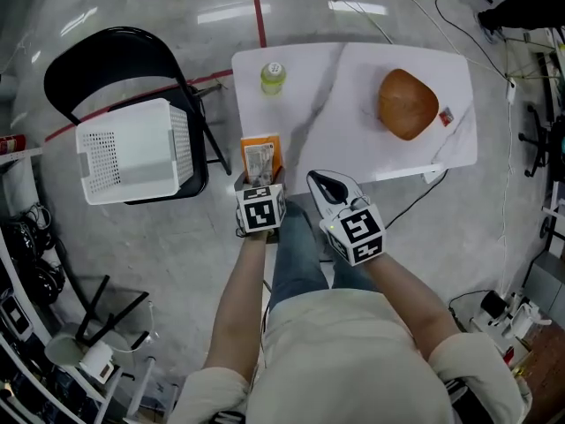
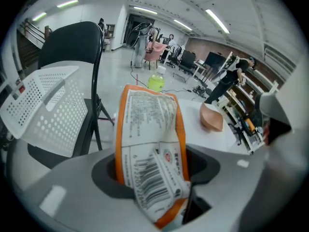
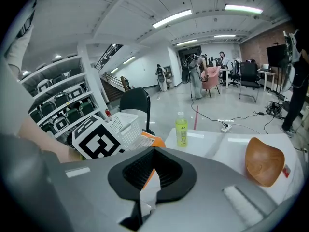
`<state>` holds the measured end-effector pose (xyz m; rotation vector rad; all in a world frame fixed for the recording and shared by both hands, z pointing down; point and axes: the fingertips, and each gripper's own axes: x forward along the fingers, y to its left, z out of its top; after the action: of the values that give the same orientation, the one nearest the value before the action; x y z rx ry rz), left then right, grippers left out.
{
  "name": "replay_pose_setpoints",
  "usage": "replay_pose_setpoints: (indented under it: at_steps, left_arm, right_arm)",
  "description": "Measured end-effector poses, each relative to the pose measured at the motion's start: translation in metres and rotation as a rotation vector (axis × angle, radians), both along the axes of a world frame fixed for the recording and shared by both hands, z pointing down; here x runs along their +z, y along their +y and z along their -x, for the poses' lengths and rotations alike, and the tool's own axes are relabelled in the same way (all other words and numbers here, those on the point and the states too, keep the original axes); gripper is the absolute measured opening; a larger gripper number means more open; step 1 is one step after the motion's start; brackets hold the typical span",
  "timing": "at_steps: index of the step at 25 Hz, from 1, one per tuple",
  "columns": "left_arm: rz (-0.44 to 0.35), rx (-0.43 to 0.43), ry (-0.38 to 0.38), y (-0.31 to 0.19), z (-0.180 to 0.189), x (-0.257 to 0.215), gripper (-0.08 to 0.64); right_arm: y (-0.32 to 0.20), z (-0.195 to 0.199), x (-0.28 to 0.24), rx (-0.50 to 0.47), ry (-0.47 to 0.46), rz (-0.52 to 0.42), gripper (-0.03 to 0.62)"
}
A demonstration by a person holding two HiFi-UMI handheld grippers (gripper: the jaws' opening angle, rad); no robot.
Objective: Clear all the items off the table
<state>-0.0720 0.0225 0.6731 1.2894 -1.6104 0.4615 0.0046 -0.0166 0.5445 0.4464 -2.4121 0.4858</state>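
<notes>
Left gripper (image 1: 260,186) first: its jaws are clamped on the orange packet (image 2: 149,144), which stands up between them. The side facing the camera is a white back panel of small print inside orange borders. A barcode and a small red round mark sit low down, where the foil is crumpled and folded over at the grip. From above, the packet sits at the table's (image 1: 353,69) near left edge, and I can't tell whether it touches the top.

Just to the right of those jaws is the right gripper (image 1: 322,184), with its jaws pressed together. A strip of the orange packet only shows through the gap behind them.

Beyond the left jaws, a yellow-green bottle (image 1: 273,77) with a white cap stands upright near the table's far edge. Ahead and to the right of both pairs of jaws, a rounded wooden bowl (image 1: 408,103) rests on the white, grey-veined top, well apart from the bottle.

Out to the left of the jaws, a white perforated basket (image 1: 132,148) sits on a black folding chair (image 1: 97,56).

Underneath is polished grey floor with a red line (image 1: 257,7) and trailing cables. Far off are ceiling strip lights, racks of shelving, office chairs and a few people standing.
</notes>
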Motion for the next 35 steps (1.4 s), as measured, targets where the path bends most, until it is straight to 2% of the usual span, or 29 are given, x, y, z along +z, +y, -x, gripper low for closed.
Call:
replay_pose_setpoints:
  at_steps: [7,17,21,28,35]
  left_arm:
    - [-0.024,0.028,-0.005,0.020,0.010,-0.049,0.287]
    - [-0.084,-0.019,-0.013,0.037,0.019,-0.114,0.285]
    - [-0.110,-0.058,-0.017,0.039,0.016,-0.131,0.285]
    - [-0.161,-0.157,-0.027,0.025,0.023,-0.154,0.285]
    - [-0.186,-0.269,-0.041,0.018,0.028,-0.170,0.285]
  right_arm:
    - [0.007,0.012,-0.036,-0.033,-0.007,-0.026,-0.002]
    - [0.005,0.022,-0.083,-0.048,-0.076,-0.068,-0.002]
    - [-0.001,0.025,-0.092,-0.096,-0.095,-0.092,-0.002]
    - [-0.024,0.036,-0.107,-0.234,-0.122,-0.136,-0.002]
    - [-0.036,0.038,-0.111,-0.315,-0.147,-0.126,-0.002]
